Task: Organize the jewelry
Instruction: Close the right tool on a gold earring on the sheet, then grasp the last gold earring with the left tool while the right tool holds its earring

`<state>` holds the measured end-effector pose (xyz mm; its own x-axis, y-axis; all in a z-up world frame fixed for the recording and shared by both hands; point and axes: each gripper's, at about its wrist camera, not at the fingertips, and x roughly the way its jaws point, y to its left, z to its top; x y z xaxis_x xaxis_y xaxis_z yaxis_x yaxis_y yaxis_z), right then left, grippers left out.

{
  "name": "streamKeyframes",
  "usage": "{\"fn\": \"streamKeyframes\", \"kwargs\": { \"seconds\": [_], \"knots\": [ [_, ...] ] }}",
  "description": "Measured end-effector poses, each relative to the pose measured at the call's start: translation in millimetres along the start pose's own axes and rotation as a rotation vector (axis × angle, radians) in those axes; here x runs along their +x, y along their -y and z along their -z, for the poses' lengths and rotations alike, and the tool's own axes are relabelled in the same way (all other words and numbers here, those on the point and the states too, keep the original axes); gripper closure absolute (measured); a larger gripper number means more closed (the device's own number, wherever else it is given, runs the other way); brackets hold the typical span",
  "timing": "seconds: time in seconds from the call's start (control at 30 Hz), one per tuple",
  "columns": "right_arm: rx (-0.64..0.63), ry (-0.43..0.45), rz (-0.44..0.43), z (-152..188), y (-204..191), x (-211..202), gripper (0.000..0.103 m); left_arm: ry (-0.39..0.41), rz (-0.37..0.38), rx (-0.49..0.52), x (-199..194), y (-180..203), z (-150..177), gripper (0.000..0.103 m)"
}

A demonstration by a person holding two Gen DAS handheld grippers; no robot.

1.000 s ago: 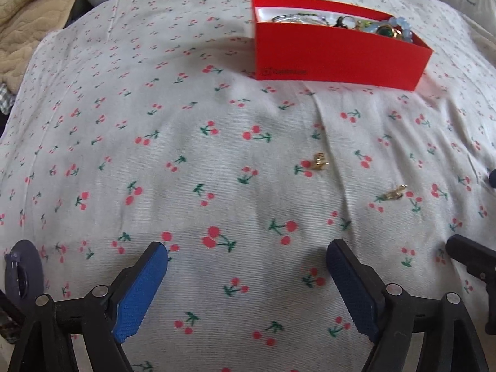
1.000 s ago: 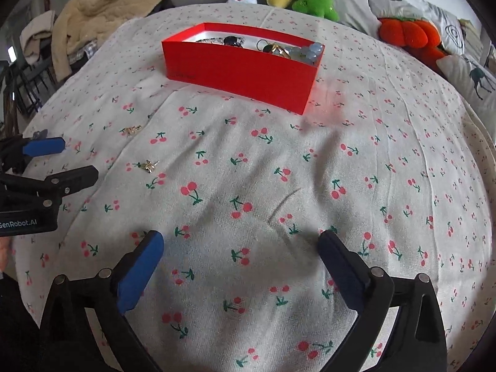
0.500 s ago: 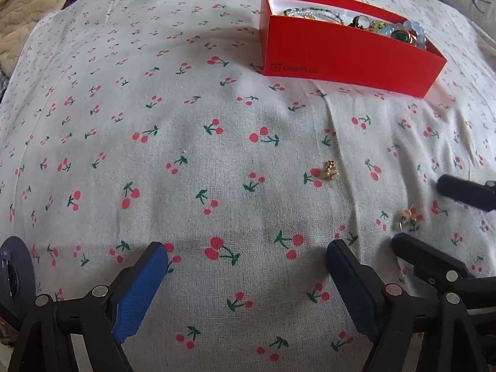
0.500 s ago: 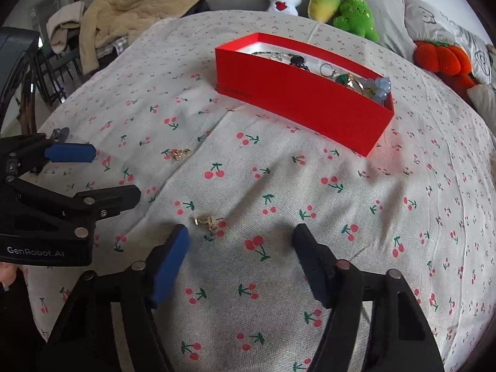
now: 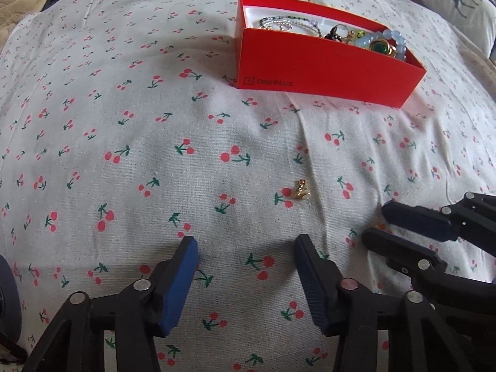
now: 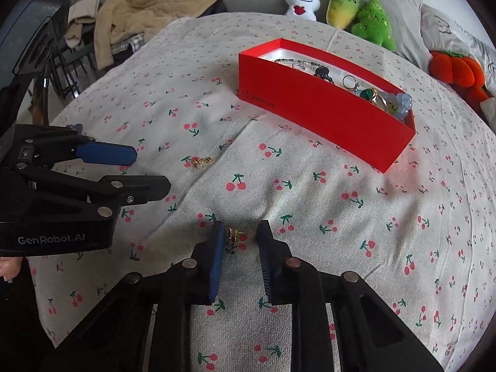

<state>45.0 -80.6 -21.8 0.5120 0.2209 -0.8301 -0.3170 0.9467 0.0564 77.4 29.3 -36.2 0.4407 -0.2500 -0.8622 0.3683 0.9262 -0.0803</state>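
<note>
A red box point(image 5: 325, 71) point(image 6: 325, 117) holding beads and rings sits on the cherry-print cloth. One small gold earring point(image 5: 301, 189) point(image 6: 201, 161) lies loose on the cloth, ahead of my left gripper point(image 5: 246, 241) point(image 6: 152, 170). That gripper's jaws are closing with nothing between them. A second gold earring point(image 6: 234, 235) lies on the cloth between the tips of my right gripper point(image 6: 241, 229) point(image 5: 376, 221), close to the left pad. The right jaws are closing around it, and a gap still shows on the other side. In the left wrist view this earring is hidden behind the right fingers.
Plush toys point(image 6: 341, 3) and an orange plush point(image 6: 455, 71) line the far edge by grey pillows. A beige blanket point(image 6: 155, 0) and a dark rack point(image 6: 65, 71) are at the far left. The two grippers stand close together.
Both grippers' jaws have narrowed. The right gripper has slid left across the cloth to the nearer earring, which now sits between its tips. The left gripper barely moved.
</note>
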Motion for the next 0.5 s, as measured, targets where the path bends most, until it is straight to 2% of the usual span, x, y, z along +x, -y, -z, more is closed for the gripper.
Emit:
{"fn": "streamKeyframes", "kwargs": {
  "seconds": [0.03, 0.07, 0.23, 0.3, 0.5],
  "knots": [
    [-0.001, -0.003, -0.006, -0.3, 0.5, -0.3, 0.089, 0.002, 0.018, -0.003, -0.3, 0.2, -0.4, 0.056],
    [-0.001, -0.007, -0.013, -0.9, 1.0, -0.2, 0.090, 0.003, 0.035, -0.007, -0.3, 0.1, -1.0, 0.060],
    [0.016, -0.019, -0.034, -1.1, 3.7, -3.0, 0.091, 0.002, 0.107, -0.013, 1.9, 3.8, -4.9, 0.071],
    [0.025, -0.023, -0.042, -0.5, 4.9, -4.7, 0.091, 0.003, 0.121, -0.011, 3.8, 6.3, -7.1, 0.073],
    [0.029, -0.024, -0.048, 4.5, 5.0, -9.6, 0.091, -0.013, 0.152, -0.010, 10.8, 14.3, -13.7, 0.090]
  ]
}}
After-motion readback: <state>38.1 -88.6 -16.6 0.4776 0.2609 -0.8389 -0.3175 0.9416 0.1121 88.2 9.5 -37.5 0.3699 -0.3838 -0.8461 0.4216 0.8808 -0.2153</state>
